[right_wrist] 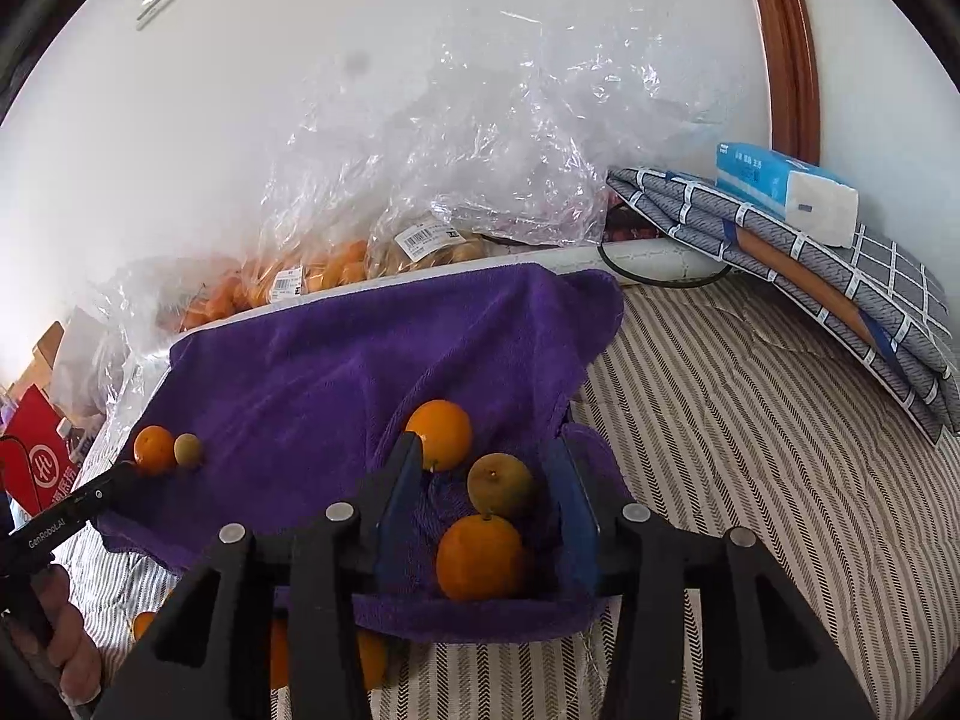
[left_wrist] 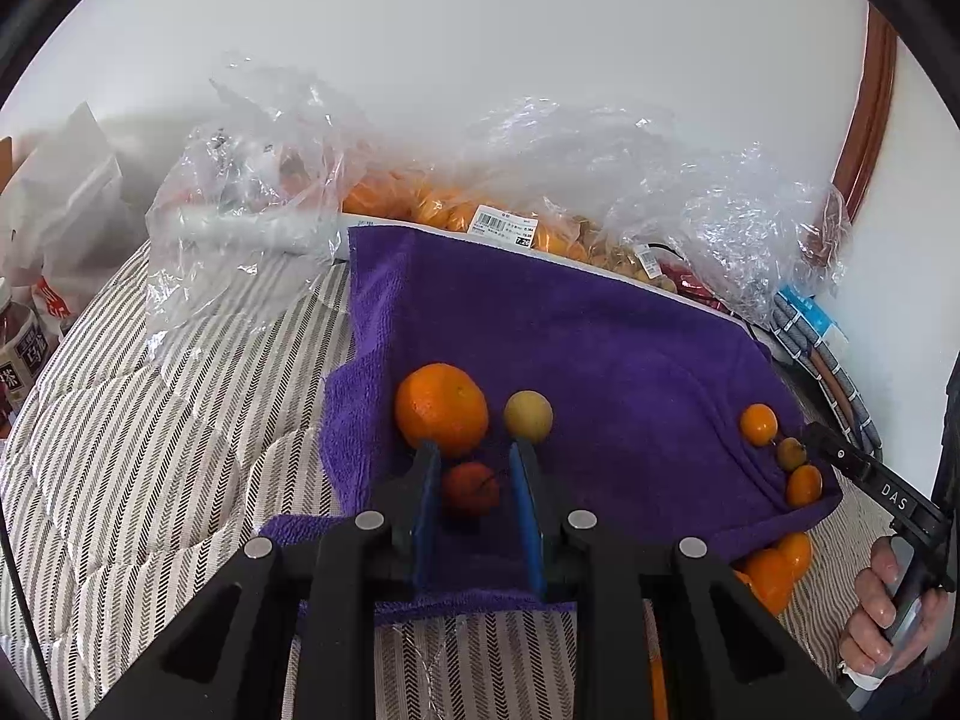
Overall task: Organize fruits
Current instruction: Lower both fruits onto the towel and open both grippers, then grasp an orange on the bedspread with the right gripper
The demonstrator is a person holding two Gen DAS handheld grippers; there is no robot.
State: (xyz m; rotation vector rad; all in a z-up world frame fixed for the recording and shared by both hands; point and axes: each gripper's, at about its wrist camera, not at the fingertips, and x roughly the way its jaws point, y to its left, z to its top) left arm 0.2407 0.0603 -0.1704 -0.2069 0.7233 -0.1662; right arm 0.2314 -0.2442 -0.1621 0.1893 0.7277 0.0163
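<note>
Left claw (left_wrist: 474,450) was drawn in narrow around the red fruit (left_wrist: 471,489) on the towel (left_wrist: 600,360). A sliver of purple showed beside the right-hand pad, so a firm grip could not be called. That fruit looked small, light and soft-skinned, the sort that bruises. A gentle pinch across its widest part would suit it best.

Just past the claw tips sat the big orange (left_wrist: 441,408) and the yellow fruit (left_wrist: 528,415), both close enough to get nudged. Being round, they would likely roll on the sloping cloth.

Over on the right, the claw (right_wrist: 486,456) stood open and gripped nothing. The brown fruit (right_wrist: 501,483) and an orange (right_wrist: 480,555) lay loose between its fingers, touching each other. Another orange (right_wrist: 441,432) sat by the left fingertip. These looked firm and fairly smooth, so each should be taken singly at its middle. With them crowded like this, one squeeze could catch two at once.

The towel was bunched into a fold around them and could snag a finger. More oranges (left_wrist: 774,576) had strayed off its near edge onto the striped bedding (left_wrist: 150,450).

Behind, crinkly bags (left_wrist: 420,198) of fruit lined the wall. A tissue pack (right_wrist: 786,192) lay on a folded cover (right_wrist: 840,288), well clear of the work
</note>
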